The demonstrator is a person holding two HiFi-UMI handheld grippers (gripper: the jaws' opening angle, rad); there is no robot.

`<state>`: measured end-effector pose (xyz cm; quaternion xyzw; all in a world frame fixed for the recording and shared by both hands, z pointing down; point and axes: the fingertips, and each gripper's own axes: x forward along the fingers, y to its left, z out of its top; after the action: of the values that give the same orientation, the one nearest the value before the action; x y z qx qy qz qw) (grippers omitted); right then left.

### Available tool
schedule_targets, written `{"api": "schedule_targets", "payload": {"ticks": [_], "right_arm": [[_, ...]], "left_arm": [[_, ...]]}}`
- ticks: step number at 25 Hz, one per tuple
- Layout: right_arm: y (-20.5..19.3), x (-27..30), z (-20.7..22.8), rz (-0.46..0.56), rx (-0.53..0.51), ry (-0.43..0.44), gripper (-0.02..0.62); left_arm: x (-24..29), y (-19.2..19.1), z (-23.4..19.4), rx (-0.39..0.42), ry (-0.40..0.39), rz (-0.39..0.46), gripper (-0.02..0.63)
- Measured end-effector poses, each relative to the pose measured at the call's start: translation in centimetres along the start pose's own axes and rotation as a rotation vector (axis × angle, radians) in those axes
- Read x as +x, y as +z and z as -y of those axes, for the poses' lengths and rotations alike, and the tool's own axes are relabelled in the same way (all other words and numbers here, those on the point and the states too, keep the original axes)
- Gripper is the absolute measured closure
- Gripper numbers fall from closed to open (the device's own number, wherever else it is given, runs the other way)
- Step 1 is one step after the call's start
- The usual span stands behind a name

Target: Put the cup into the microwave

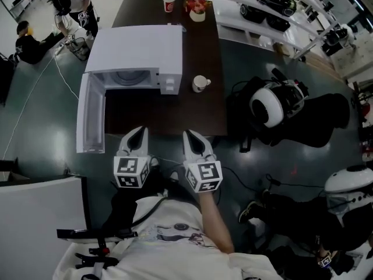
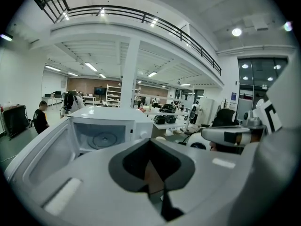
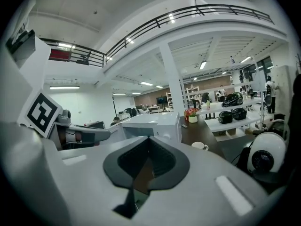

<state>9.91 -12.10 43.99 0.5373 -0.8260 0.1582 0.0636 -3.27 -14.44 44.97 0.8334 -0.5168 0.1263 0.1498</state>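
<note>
White cup [image 1: 200, 83] upright on table [image 1: 169, 112], at 3 o'clock of microwave [image 1: 137, 54]; microwave door open. Left tongs [image 1: 139, 132] and right tongs [image 1: 193, 136] both pressed together, empty, at table's 6 o'clock edge.

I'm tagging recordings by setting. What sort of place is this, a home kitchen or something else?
Probably a large lab or test hall, not a home: a railed mezzanine runs overhead, long white benches carry appliances, and the microwave stands on a lone dark table.
</note>
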Motion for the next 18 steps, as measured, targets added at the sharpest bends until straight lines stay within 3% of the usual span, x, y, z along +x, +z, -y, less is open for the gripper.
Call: {"api": "schedule_targets", "payload": {"ticks": [4, 7, 18], "right_arm": [[-0.2, 0.6, -0.2, -0.014, -0.003, 0.002, 0.594], [0.1, 4.1, -0.5, -0.036, -0.003, 0.002, 0.594], [-1.5, 9.0, -2.0, -0.122, -0.011, 0.034, 0.594]], "left_arm": [[1.1, 0.1, 0.2, 0.009, -0.025, 0.001, 0.607], [3.6, 0.4, -1.7, 0.005, -0.056, -0.010, 0.607], [7.5, -2.5, -4.3, -0.043, -0.127, -0.135, 0.606]]}}
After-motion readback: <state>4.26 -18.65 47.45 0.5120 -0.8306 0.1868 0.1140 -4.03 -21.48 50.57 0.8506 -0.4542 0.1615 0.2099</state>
